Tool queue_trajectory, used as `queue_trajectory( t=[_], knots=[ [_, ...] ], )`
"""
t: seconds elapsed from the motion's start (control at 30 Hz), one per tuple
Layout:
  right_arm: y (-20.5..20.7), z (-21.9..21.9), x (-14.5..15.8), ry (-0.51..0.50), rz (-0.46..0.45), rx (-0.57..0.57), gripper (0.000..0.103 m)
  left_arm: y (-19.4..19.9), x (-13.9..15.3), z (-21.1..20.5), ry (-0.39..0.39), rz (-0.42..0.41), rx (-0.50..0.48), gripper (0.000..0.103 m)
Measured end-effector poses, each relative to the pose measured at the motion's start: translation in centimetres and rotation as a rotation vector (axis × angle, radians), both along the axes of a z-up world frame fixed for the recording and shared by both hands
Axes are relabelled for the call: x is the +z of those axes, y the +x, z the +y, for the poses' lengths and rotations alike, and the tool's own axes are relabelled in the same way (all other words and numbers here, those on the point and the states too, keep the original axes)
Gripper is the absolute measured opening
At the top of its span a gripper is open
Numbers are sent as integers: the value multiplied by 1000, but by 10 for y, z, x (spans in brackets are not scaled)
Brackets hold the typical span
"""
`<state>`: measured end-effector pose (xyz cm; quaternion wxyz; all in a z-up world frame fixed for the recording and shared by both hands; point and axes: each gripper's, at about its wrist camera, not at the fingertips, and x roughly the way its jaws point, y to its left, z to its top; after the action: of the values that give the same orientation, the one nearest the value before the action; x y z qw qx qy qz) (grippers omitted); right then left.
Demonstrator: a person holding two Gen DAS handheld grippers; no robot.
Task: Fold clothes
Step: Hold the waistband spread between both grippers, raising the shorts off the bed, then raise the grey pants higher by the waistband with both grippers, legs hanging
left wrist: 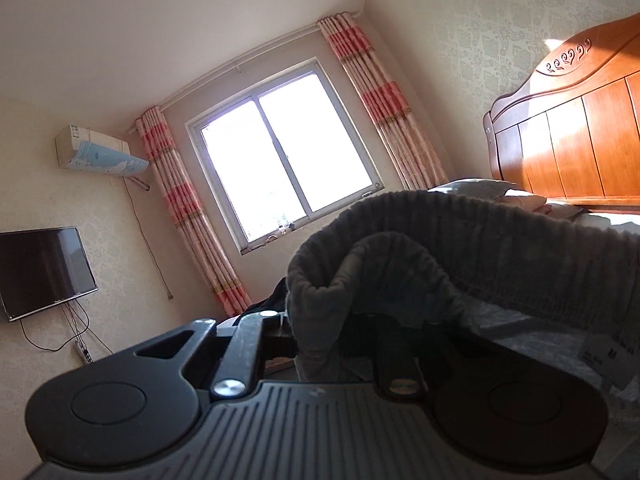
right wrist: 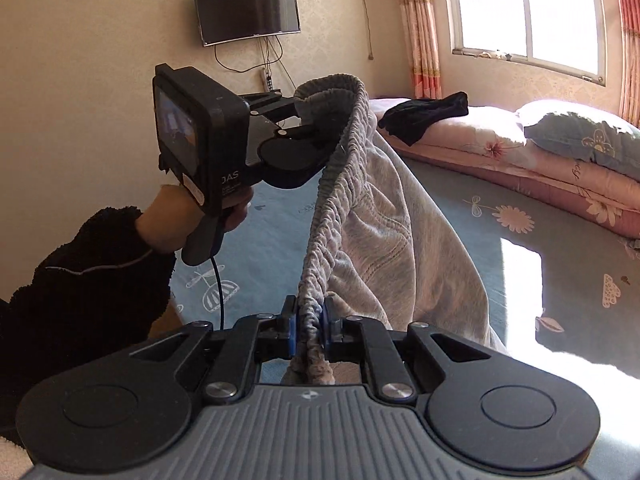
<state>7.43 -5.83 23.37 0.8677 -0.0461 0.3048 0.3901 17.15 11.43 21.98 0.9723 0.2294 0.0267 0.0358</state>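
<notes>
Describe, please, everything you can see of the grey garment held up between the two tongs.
The grey garment looks like soft, fleecy knit trousers with a gathered elastic waistband. The waistband is stretched in a line between the right tongs, whose blue pads clamp it, and the left tongs, where its end bunches over the fingers. The rest hangs in loose folds over the blue bedsheet. A white size tag shows inside.

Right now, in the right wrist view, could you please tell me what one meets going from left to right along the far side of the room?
Television → black garment on the bedding → pillow.
</notes>
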Motion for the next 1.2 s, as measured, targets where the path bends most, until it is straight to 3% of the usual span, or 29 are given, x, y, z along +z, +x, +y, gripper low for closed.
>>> queue_trajectory(
  t=[0.27,0.37,0.5,0.57,0.67,0.8,0.93,1.03,1.2],
  knots=[
    [-4,78,74,35,-115,146,13,-10,64,45,13,-92,119,17],
    [-6,88,109,58,-172,157,13,-9,99,64,-17,-112,162,17],
    [-17,96,163,70,-281,125,13,-9,148,66,-27,-202,201,17],
    [-23,95,177,85,-320,118,13,-11,168,60,-37,-251,194,17],
    [-28,91,181,92,-347,103,13,-2,176,47,-40,-193,119,17],
    [-16,80,135,36,-284,69,13,23,127,19,16,-64,29,17],
    [1,53,70,-18,-128,13,13,49,48,-8,20,109,-75,17],
    [13,27,14,-52,-3,-38,13,67,-17,-35,67,266,-145,17],
    [24,-31,-63,3,192,-148,13,81,-98,-89,107,417,-269,17]
  ],
)
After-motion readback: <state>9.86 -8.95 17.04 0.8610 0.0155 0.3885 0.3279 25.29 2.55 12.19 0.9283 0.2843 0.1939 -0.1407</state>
